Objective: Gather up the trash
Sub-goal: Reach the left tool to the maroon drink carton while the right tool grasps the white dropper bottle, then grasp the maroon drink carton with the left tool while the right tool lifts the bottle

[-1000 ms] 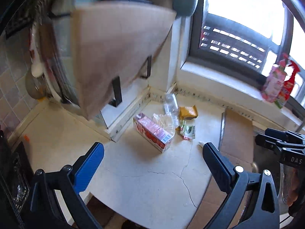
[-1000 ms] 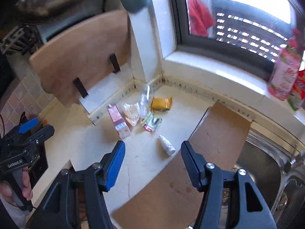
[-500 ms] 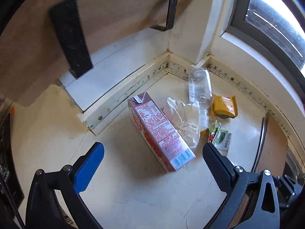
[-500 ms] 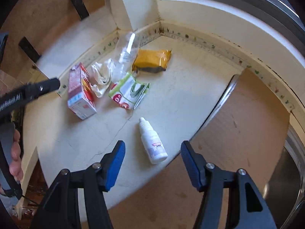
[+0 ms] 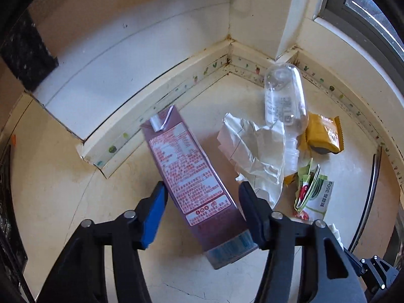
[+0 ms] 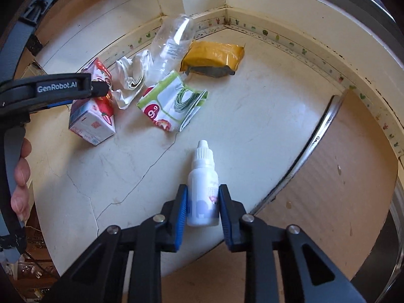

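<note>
A pink milk carton [image 5: 186,166] lies on its side on the cream counter [image 5: 63,202]. My left gripper [image 5: 202,197] straddles its lower half, jaws closing, both pads against its sides. The right wrist view shows that left gripper [image 6: 98,89] lying over the carton [image 6: 92,123]. My right gripper [image 6: 203,197] points down at a small white dropper bottle [image 6: 203,174], jaws closing, pads touching both sides of it. Behind lie a clear plastic bottle [image 5: 284,101], crumpled white paper [image 5: 255,151], a yellow wrapper [image 5: 322,136] and a green-and-white packet [image 5: 313,197].
The trash sits in a counter corner under a window sill [image 6: 315,25]. A brown board [image 6: 341,202] covers the sink at right, its metal rim [image 6: 325,126] close to the dropper bottle. A person's hand [image 6: 21,171] holds the left gripper at the left edge.
Both grippers came down to the counter. The left jaws narrowed from wide apart onto the carton, and the right jaws narrowed onto the dropper bottle.
</note>
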### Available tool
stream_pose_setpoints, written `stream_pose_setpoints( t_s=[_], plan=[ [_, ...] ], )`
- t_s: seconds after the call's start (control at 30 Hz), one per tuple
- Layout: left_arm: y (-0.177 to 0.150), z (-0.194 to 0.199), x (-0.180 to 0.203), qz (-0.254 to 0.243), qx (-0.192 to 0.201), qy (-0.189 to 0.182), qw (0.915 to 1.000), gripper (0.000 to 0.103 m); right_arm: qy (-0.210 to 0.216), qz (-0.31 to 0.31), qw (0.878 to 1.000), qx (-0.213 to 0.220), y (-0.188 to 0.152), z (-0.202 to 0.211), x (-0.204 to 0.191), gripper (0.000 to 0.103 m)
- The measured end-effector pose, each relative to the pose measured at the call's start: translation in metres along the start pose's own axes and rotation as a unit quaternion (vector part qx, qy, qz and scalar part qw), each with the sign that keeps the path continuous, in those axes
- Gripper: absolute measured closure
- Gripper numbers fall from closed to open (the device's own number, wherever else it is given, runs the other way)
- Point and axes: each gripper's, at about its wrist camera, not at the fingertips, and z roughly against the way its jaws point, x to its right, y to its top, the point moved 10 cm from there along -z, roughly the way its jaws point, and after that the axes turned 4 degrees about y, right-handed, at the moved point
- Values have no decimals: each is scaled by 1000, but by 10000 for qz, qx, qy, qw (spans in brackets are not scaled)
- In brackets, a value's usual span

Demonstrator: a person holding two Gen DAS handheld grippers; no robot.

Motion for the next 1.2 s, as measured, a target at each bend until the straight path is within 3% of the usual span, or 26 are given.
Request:
stream_pose_setpoints(
  t_s=[0.03,0.1,0.13,0.43,0.67,0.97,1.2],
  plan=[
    [-1,1,-1,-3,17,12,10000,53,-4,11,10000,11,-1,1,-1,79],
    [-4,4,-2,-44,44,20,10000,67,24,16,10000,36,-1,3,-2,79],
    [-6,6,-3,-63,38,2,10000,67,58,6,10000,62,-2,6,-4,79],
    [-28,50,-16,-144,251,-254,9993,68,361,-217,9986,313,-3,27,-20,79],
    [-55,109,-39,-308,378,-540,9973,68,654,-379,9959,505,-15,58,-44,79],
    [-118,200,-96,-509,723,-1021,9908,68,664,-341,9934,874,-49,122,-96,79],
    [-178,261,-166,-553,1121,-1268,9840,68,606,-470,9881,1330,-98,176,-168,79]
  ],
)
